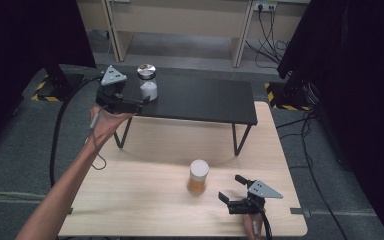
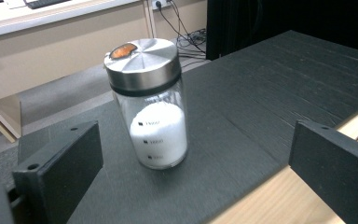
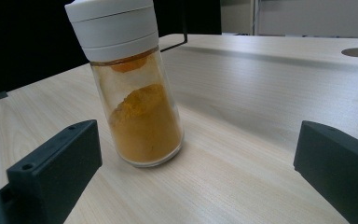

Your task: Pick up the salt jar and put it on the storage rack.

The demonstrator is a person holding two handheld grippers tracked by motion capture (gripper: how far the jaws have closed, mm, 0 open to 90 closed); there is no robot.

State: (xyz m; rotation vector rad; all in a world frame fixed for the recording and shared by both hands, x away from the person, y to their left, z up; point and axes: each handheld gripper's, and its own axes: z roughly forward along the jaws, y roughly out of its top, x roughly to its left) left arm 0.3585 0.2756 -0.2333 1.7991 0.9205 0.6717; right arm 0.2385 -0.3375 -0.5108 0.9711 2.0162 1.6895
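Item: glass jar of white powder, steel lid, standing upright near the left end of the black shelf raised over the bench. Left tongs just beside it, released, nothing between the jaws. Second item: jar of orange powder, white cap, upright on the bench. Right tongs near it, spread wide, holding nothing. Handling note: approach the orange jar level, centre it between the jaws, grip the glass body below the cap, close gently to avoid tipping.
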